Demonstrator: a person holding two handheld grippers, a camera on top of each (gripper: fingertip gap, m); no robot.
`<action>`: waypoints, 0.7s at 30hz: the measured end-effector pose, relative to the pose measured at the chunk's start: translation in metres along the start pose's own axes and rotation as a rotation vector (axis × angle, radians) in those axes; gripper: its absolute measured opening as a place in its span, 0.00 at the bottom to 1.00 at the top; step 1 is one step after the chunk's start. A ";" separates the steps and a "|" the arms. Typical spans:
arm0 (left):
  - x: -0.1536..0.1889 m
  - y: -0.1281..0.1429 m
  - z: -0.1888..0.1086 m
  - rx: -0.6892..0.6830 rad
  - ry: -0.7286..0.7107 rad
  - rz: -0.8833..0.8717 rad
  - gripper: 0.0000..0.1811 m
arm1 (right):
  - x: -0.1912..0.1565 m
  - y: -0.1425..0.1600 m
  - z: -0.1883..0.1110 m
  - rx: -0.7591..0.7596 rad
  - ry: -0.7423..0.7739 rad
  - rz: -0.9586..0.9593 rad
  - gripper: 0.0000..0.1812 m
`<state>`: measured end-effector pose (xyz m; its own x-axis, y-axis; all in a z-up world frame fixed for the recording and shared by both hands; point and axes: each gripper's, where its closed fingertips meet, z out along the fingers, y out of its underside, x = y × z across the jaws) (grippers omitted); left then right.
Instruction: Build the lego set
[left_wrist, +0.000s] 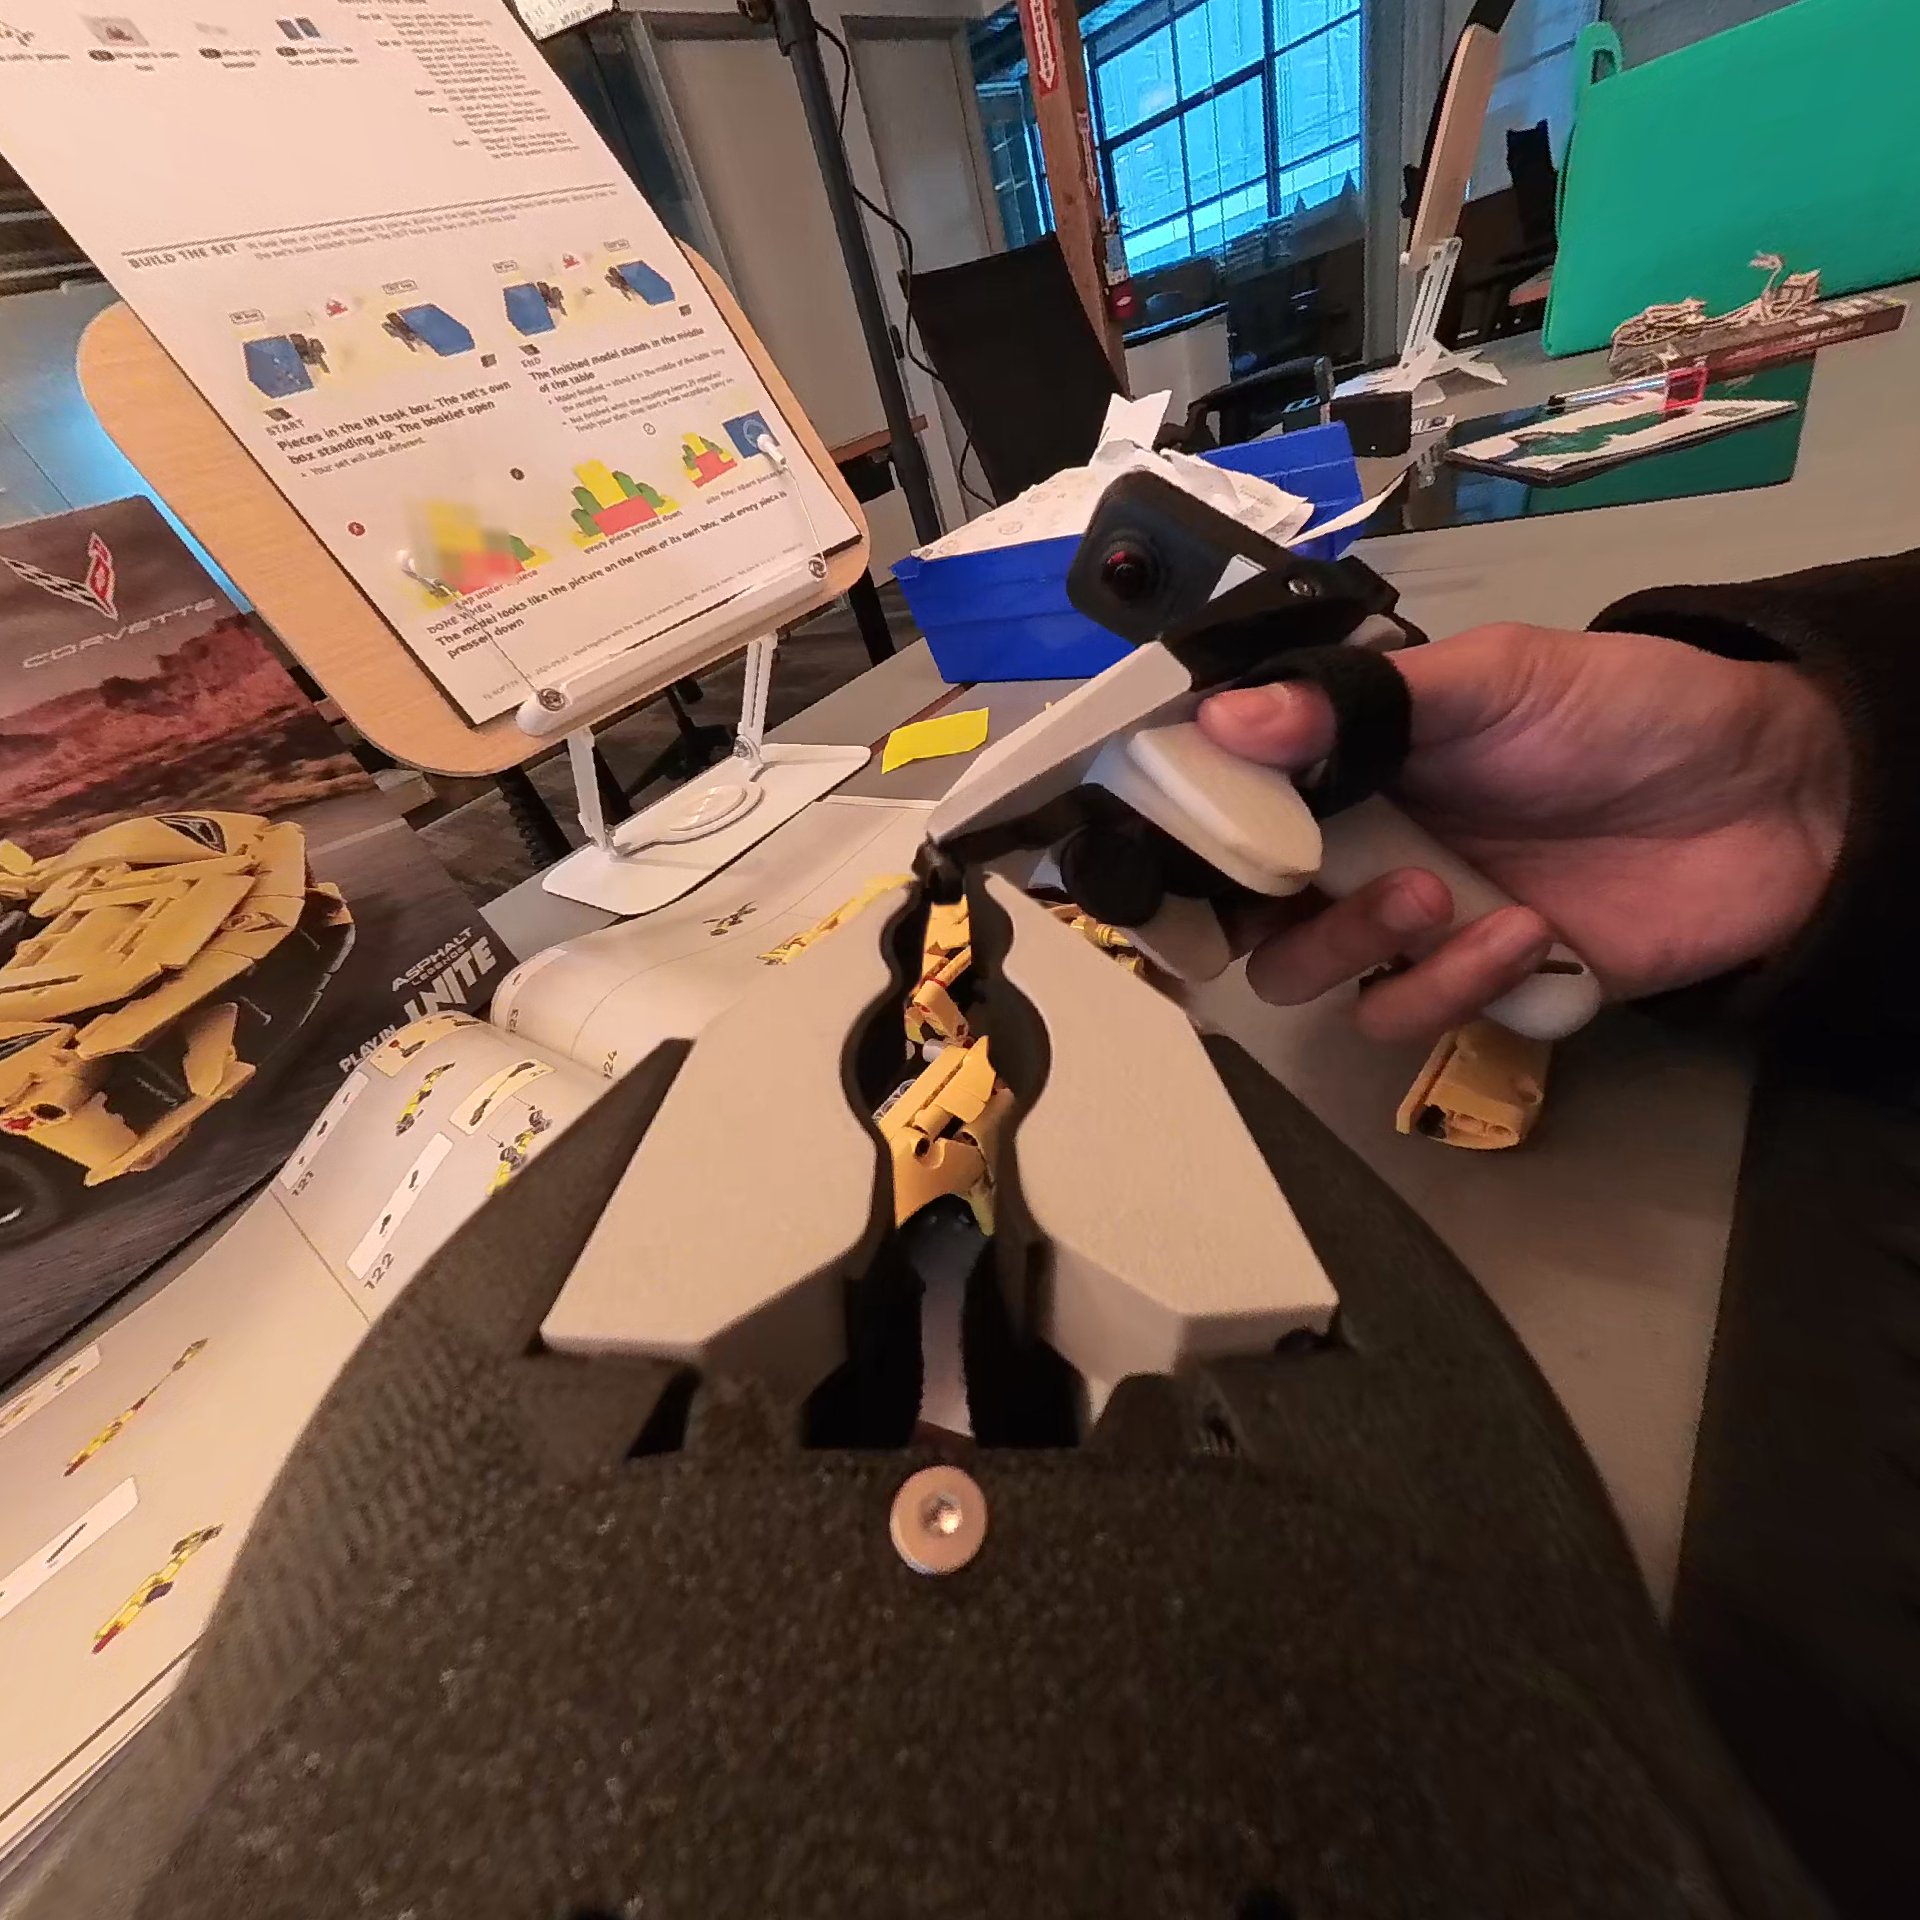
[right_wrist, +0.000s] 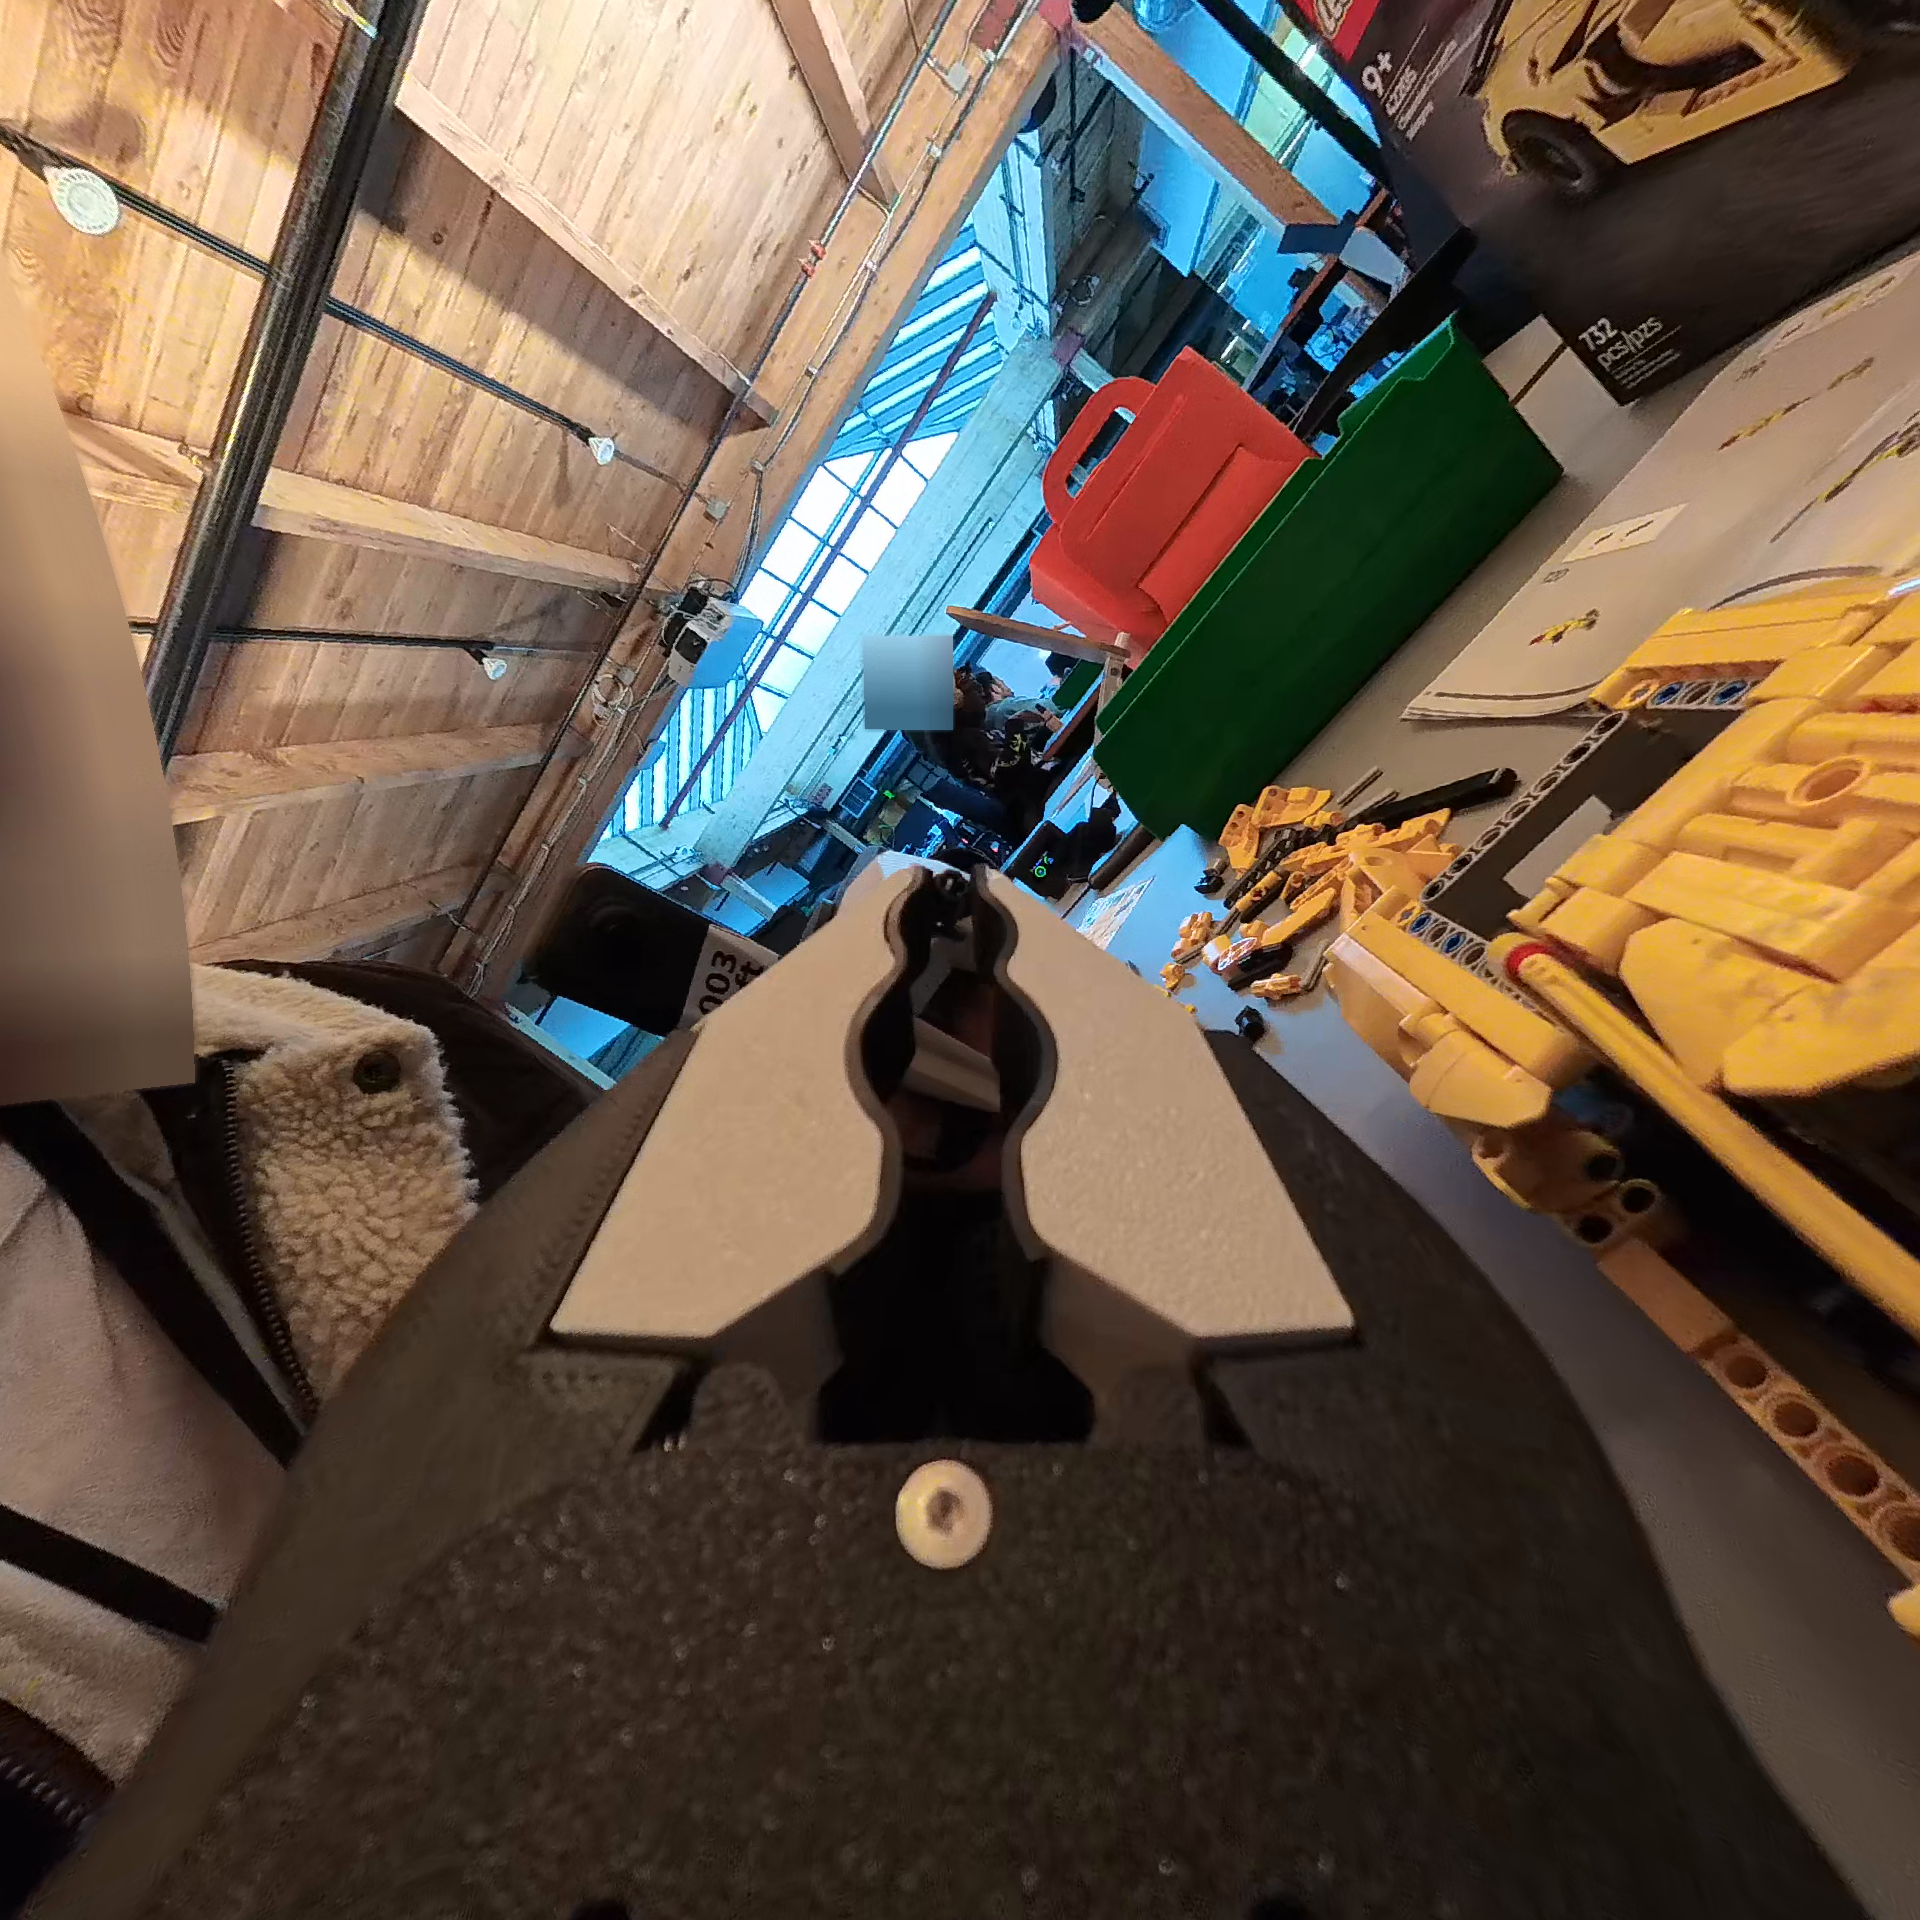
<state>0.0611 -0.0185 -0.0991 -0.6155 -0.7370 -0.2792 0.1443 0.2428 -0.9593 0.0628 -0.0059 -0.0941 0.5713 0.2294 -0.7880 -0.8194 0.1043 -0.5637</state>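
Note:
My left gripper (left_wrist: 943, 883) and my right gripper (right_wrist: 948, 891) meet tip to tip in the air above the table. A small black lego piece (left_wrist: 941, 871) sits where the tips meet, and it also shows between the right gripper's tips in the right wrist view (right_wrist: 948, 889). Both pairs of fingers are closed on it. A hand holds the right gripper (left_wrist: 1060, 748) in the left wrist view. The partly built yellow car model (right_wrist: 1714, 883) lies on the table at the right. Loose yellow and black pieces (right_wrist: 1309, 873) lie beyond it.
The open instruction booklet (left_wrist: 416, 1143) lies under my left gripper, with the set's box (left_wrist: 156, 883) standing at left. A sheet on a stand (left_wrist: 416, 364) and a blue bin (left_wrist: 1018, 603) are behind. A yellow sub-assembly (left_wrist: 1475, 1091) lies at right. A green bin (right_wrist: 1330, 644) stands past the loose pieces.

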 end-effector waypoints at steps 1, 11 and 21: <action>0.000 0.001 0.000 -0.003 -0.001 0.004 0.04 | 0.000 0.000 0.000 0.003 0.000 0.002 0.03; -0.004 0.006 0.001 -0.030 -0.035 0.038 0.04 | 0.000 -0.003 -0.003 0.029 -0.009 0.031 0.03; -0.012 0.005 -0.002 -0.015 -0.009 -0.112 0.08 | -0.001 -0.005 -0.003 0.015 0.047 -0.046 0.03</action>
<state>0.0679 -0.0070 -0.1001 -0.6204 -0.7655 -0.1704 0.0635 0.1675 -0.9838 0.0665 -0.0091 -0.0910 0.6099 0.1779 -0.7722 -0.7924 0.1278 -0.5964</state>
